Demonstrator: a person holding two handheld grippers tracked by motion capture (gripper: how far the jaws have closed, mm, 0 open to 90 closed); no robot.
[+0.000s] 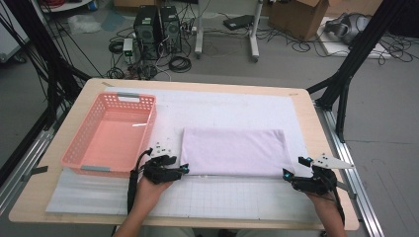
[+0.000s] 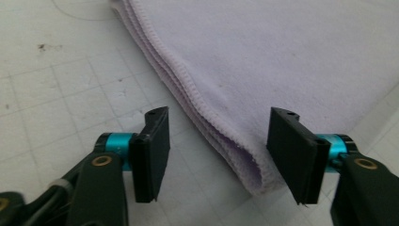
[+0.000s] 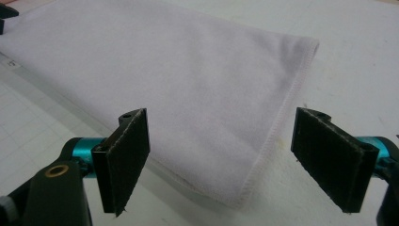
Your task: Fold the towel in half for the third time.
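Cloth: a pale lilac towel [image 1: 233, 150], folded into a flat rectangle of several soft layers with stitched hems, lies on the white gridded mat [image 1: 207, 197] in the middle of the counter [image 1: 316, 123], long side toward the person.
Cloth texture: short, matte nap; layered edges stack neatly at the near left corner [image 2: 254, 174]; a single rounded hem runs along the near right corner [image 3: 263, 160].
Left tool: the left tool [image 1: 185, 169] sits at the towel's near left corner, jaws partly apart with the folded corner between them; the black flat pads [image 2: 153, 155] stand clear of the fabric, gripping nothing.
Right tool: the right tool [image 1: 296, 168] sits at the near right corner, jaws wide apart, astride the corner, pads [image 3: 124, 160] off the cloth, holding nothing.
Hands: both forearms come in from the near edge, each hand wrapped around its tool body, tools held low and pointing across the towel's front edge.
Basket: a pink plastic basket [image 1: 79, 148] with perforated walls stands left of the towel, apart from it.
Writing: none readable.
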